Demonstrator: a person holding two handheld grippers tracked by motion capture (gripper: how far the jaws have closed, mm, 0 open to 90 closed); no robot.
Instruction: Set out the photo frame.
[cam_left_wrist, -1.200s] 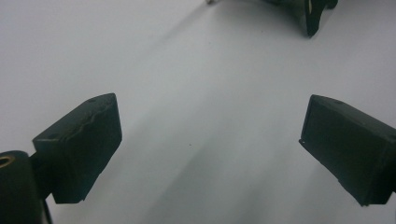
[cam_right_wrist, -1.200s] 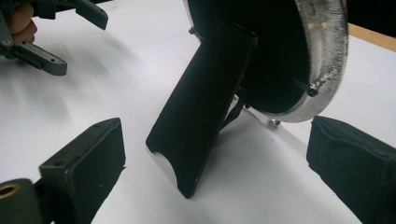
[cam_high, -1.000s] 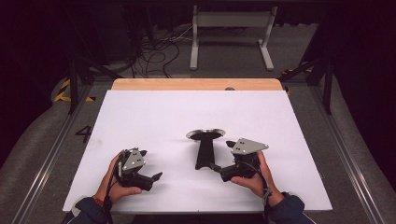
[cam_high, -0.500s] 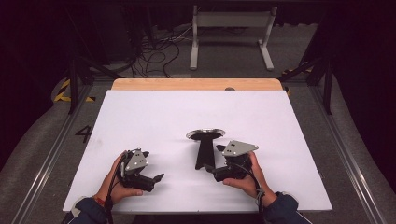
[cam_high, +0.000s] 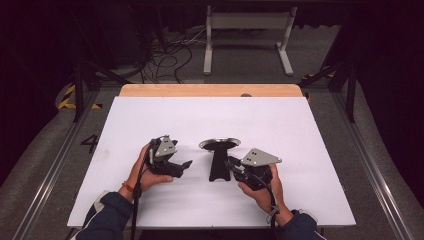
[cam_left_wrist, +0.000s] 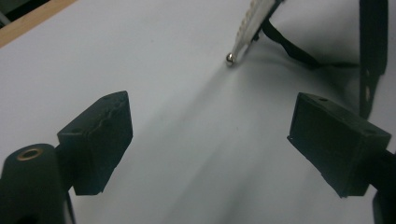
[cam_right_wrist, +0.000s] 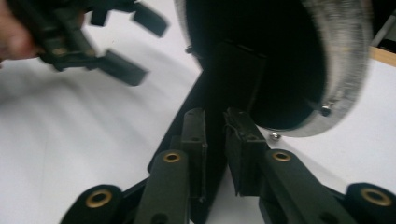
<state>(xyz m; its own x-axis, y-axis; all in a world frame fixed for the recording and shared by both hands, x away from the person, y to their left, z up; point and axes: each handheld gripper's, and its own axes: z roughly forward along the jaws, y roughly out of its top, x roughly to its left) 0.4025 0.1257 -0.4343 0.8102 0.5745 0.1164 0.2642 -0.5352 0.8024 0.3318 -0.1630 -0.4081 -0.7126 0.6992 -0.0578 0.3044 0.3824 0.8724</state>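
Both grippers are held low over the white table (cam_high: 320, 150). Right gripper (cam_right_wrist: 215, 140) jaws have just been closing and are clamped on the black stand (cam_high: 218, 167), between the 2 grippers near the front edge. Left gripper (cam_high: 186, 164) is spread wide, nothing between its pads (cam_left_wrist: 100, 135), jaws just easing inward. Beyond, the stand's round top (cam_high: 219, 144) is seen.

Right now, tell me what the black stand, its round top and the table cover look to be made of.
Black stand: probably matte black metal or plastic; flat, dull faces without glare.
Round top: seemingly metal, with a brushed grey rim and small screws.
Table cover: smooth matte white sheet, maybe paper or laminate; a bare wood edge shows behind it.
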